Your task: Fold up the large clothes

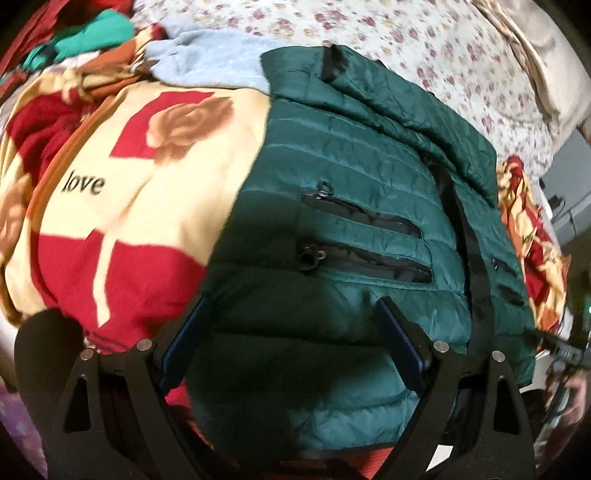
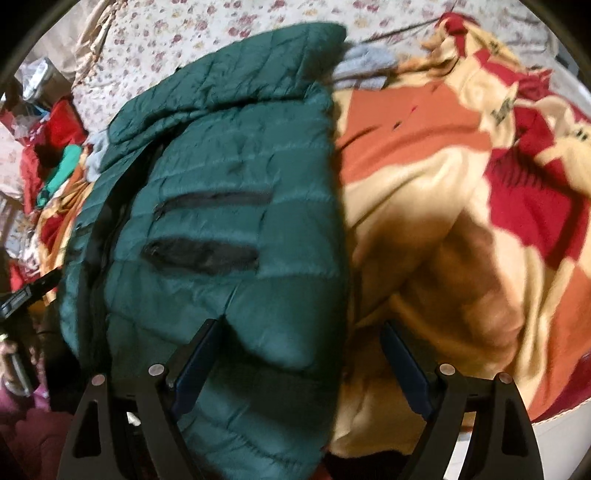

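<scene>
A dark green quilted puffer jacket (image 1: 351,229) lies spread on a bed, front side up, with two black zip pockets and a black front zip. It also shows in the right wrist view (image 2: 229,229), its sleeve folded across the top. My left gripper (image 1: 293,306) is open, jaws wide, just above the jacket's lower left part. My right gripper (image 2: 303,328) is open over the jacket's lower right edge, where it meets the blanket. Neither holds anything.
A cream, red and orange fleece blanket (image 1: 122,177) printed "love" lies under the jacket and also shows in the right wrist view (image 2: 461,221). A floral sheet (image 1: 406,33) lies behind. A light blue garment (image 1: 210,62) and a pile of clothes (image 1: 85,33) sit at the far left.
</scene>
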A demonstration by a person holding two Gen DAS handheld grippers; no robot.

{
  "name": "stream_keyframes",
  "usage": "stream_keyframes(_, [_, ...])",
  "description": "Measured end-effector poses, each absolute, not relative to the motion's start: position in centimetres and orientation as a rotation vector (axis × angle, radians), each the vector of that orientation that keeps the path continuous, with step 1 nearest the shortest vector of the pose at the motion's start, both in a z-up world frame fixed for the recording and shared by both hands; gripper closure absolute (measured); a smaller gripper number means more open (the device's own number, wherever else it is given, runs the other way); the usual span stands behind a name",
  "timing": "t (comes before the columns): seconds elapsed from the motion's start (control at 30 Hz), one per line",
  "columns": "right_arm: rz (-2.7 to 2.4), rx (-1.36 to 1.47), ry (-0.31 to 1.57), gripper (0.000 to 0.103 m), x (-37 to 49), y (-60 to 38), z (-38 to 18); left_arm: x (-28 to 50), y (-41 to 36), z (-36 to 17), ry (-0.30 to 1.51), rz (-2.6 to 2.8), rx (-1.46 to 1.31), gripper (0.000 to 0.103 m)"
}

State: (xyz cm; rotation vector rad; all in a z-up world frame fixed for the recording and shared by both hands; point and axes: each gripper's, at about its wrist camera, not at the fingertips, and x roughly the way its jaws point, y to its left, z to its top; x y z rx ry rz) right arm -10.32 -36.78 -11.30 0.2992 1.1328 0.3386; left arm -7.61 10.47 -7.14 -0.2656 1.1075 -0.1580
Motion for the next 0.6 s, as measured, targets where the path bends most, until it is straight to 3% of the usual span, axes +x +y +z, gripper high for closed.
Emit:
stream_keyframes(0.4, [0.496, 0.259, 1.184, 0.019, -12.3, -34.7, -11.9, -9.5, 10.4, -8.6, 1.173, -0.184, -0.21, 0.013])
stream_keyframes(0.47, [0.535, 0.255, 1.14, 0.026, -12.8, -34.4, -10.7, -9.5, 10.6, -8.4, 1.172, -0.193, -0.219, 0.013])
stream_keyframes(0.6, [0.628, 0.371, 1.045, 0.027, -13.0, -35.1, -8.3, -9.5, 11.0, -7.7, 1.155, -0.212, -0.274, 0.013])
